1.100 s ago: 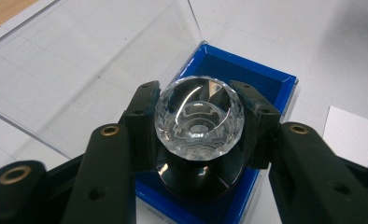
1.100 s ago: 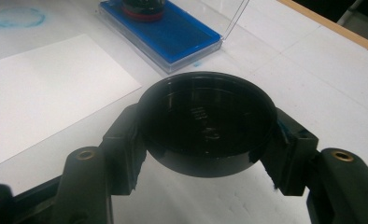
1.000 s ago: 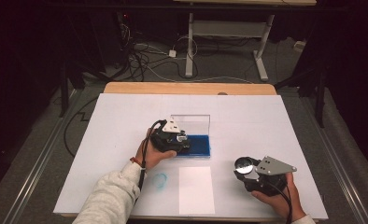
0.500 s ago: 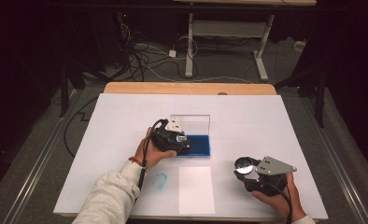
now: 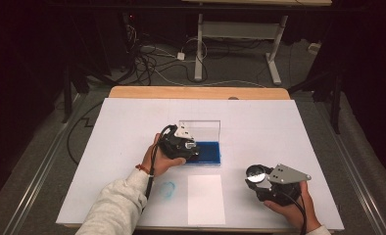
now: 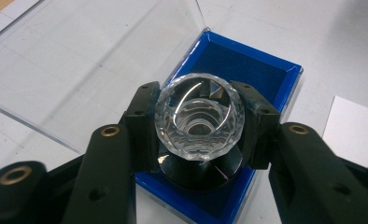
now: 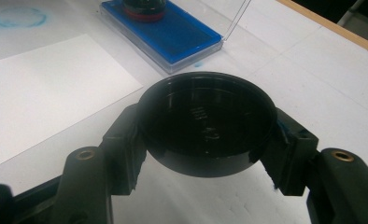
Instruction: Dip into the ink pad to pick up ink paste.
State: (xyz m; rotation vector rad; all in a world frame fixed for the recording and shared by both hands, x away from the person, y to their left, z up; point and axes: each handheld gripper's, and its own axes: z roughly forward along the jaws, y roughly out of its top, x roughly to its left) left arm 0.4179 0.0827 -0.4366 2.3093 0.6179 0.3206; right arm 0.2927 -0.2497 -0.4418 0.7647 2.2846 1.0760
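Here, the left claw pinches a faceted clear stamp handle, its black base standing on the blue ink pad, whose clear lid stands open, at mid-bench. The right claw pinches a round black cap near right, just right of a white paper sheet.

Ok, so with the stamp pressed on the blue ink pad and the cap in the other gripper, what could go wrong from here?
The left gripper grips the stamp by its faceted clear knob: that smooth, rounded surface could slip or twist. Blue ink already smudges the table cover; lifting carelessly may drip more, or miss the white paper. The right gripper pinches the black cap only at its edges, so it might pop out.
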